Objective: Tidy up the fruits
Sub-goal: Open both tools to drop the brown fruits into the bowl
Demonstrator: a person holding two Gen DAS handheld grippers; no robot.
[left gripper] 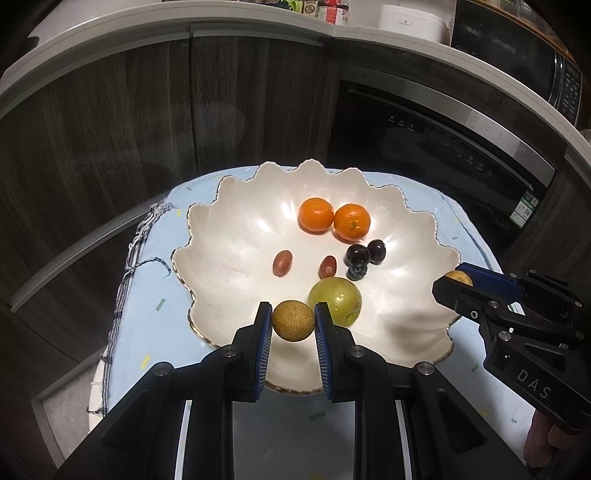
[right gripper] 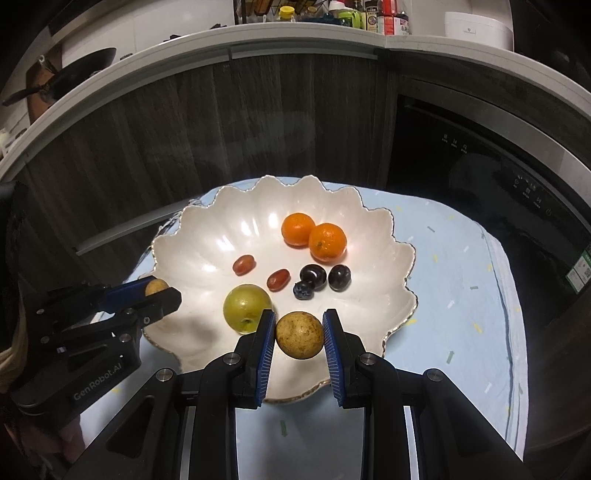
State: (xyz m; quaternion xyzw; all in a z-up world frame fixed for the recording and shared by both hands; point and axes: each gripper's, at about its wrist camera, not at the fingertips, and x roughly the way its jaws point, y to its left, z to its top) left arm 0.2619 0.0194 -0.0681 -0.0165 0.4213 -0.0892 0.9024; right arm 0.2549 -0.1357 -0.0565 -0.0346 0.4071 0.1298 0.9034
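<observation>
A white scalloped bowl holds two oranges, two red grapes, two dark plums, a blueberry and a green fruit. My left gripper is shut on a small brown round fruit over the bowl's near-left rim. My right gripper is shut on another brown round fruit over the near-right rim.
The bowl sits on a light blue cloth over a small table. Dark wood cabinets and a black built-in appliance stand behind. A counter above holds bottles and a white cooker.
</observation>
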